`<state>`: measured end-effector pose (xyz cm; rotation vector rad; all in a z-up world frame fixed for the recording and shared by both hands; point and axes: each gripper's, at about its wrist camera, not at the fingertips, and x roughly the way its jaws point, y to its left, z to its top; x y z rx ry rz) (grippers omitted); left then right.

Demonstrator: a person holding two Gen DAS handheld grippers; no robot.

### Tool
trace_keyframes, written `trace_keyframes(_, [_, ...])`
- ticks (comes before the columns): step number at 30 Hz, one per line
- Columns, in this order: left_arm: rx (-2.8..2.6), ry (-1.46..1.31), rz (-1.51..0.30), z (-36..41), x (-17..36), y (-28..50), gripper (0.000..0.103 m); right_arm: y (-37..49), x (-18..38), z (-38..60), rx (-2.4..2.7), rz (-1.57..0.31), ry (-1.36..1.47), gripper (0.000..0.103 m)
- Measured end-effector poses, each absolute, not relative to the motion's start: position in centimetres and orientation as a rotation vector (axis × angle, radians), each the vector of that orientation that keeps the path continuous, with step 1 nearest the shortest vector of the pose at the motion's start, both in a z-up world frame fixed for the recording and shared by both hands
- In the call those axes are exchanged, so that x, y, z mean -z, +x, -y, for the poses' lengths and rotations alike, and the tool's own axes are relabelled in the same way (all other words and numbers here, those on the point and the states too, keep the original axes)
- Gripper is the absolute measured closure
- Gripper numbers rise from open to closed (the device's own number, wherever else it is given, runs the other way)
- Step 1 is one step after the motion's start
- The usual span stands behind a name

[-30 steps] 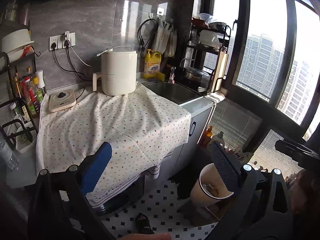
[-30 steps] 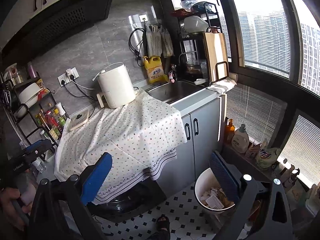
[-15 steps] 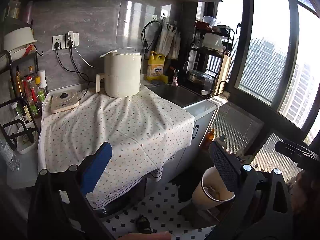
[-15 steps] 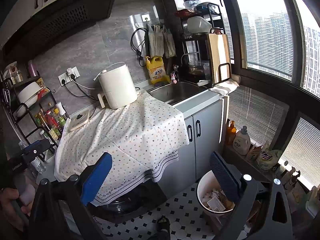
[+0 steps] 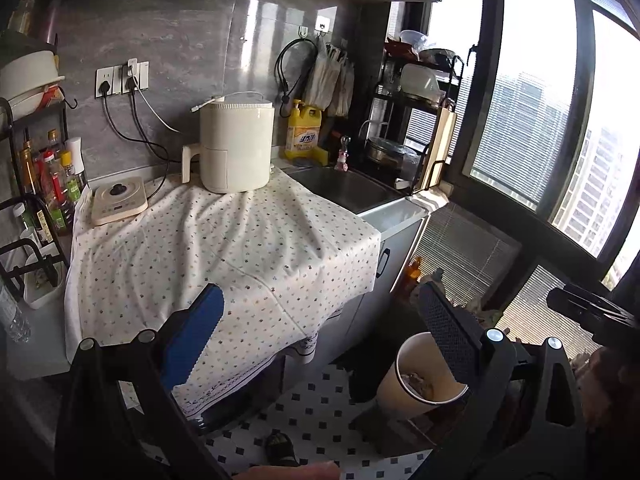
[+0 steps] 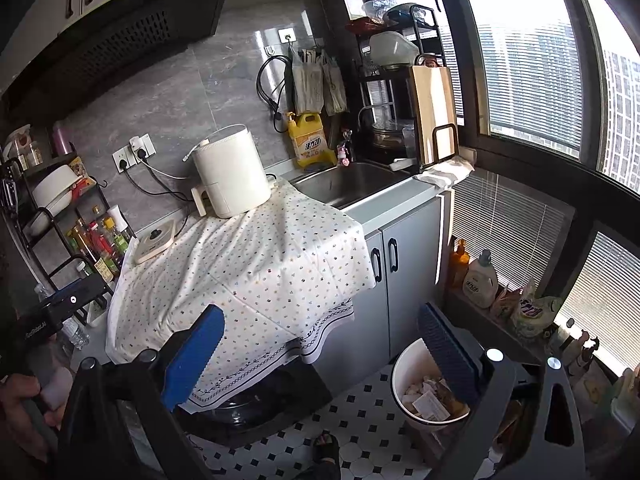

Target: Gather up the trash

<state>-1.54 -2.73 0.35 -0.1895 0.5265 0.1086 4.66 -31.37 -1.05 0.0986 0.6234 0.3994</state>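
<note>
A white trash bin [image 6: 404, 376] with crumpled paper [image 6: 430, 398] inside stands on the tiled floor at the lower right, partly behind my right finger. It also shows in the left wrist view [image 5: 400, 384]. My left gripper [image 5: 320, 344] is open and empty, held high above the cloth-covered counter [image 5: 224, 248]. My right gripper [image 6: 320, 350] is open and empty, above the floor in front of the counter [image 6: 256, 264]. No loose trash shows on the cloth.
A white air fryer [image 5: 236, 146] and a small cooker [image 5: 118, 200] sit at the back of the counter. A sink [image 6: 352, 182], a yellow detergent jug [image 6: 310, 142], a dish rack [image 6: 400, 92] and a bottle rack [image 5: 40, 184] surround it. Bottles line the window sill [image 6: 480, 280].
Both grippers have risen and drawn back a little, so the counter and bin sit lower and smaller in view. Both stay open and empty.
</note>
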Motion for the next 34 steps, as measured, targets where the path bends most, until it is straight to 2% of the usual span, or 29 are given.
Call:
trace_keyframes(26, [-0.088,-0.144,-0.561,4.7,0.8,-2.1,0.006,3.0,3.1,33.2,-0.389,-0.652,0.148,0.008])
trace_keyframes(34, [-0.137,-0.15,-0.615,2.8,1.0,-1.7,0.006,4.3,4.4,31.8,-0.405,-0.689,0.134,0.008])
